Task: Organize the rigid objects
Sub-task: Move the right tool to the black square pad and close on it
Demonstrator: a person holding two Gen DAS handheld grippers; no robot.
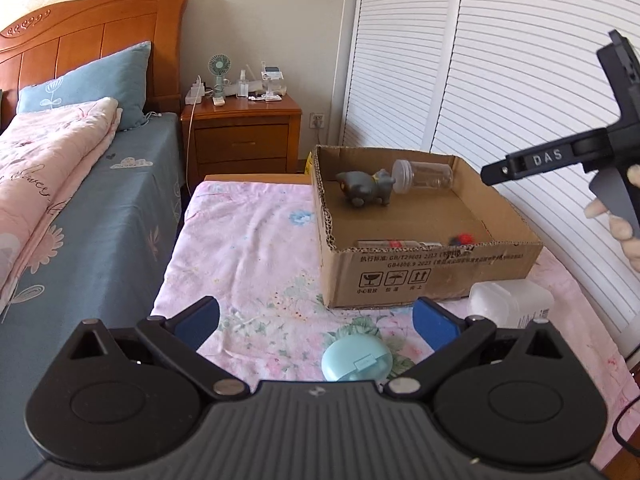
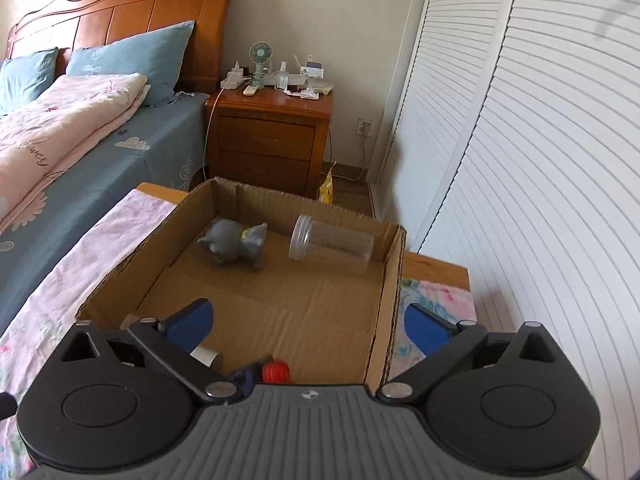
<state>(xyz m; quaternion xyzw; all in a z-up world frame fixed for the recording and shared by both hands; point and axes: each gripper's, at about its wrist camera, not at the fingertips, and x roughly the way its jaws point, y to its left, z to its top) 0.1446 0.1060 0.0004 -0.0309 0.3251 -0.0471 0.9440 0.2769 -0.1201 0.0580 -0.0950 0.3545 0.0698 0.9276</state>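
Jaws wide (both grippers), over box [image 2: 390, 280]

Brown cardboard box [image 2: 390, 276] holds a grey toy [image 2: 236, 246]; pink floral cloth [image 1: 248, 240] beneath.

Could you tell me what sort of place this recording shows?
A home bedroom, most likely: a wooden bed with blue pillows, a bedside cabinet holding a small fan, and louvered wardrobe doors.

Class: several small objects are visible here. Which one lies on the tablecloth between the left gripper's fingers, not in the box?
The light blue round case. It lies on the floral tablecloth, outside the cardboard box, unlike the grey toy and clear jar inside.
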